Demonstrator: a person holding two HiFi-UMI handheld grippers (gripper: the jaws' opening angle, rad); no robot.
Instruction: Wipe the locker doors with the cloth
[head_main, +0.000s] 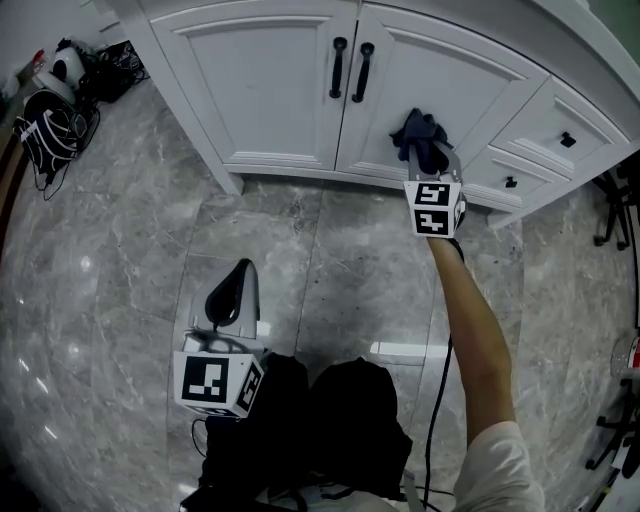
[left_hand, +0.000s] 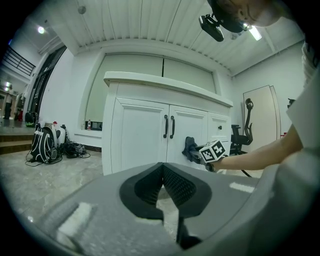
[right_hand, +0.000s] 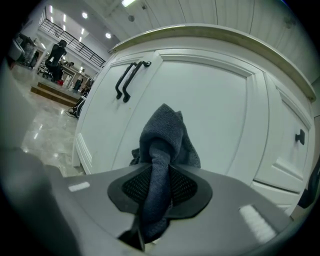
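Lower left of the head view, the left gripper (head_main: 234, 292) sits clenched on nothing; at centre right the right gripper (head_main: 430, 160) pinches the cloth (head_main: 420, 135), bunched at the right locker door (head_main: 425, 85); hard rubbing could drag the wad loose; whether cloth actually touches the panel is hidden behind its folds.

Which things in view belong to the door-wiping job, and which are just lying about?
Job: cloth, clamped in the right gripper; locker doors.
Lying about: backpack; cable tangle on the floor; office chair.
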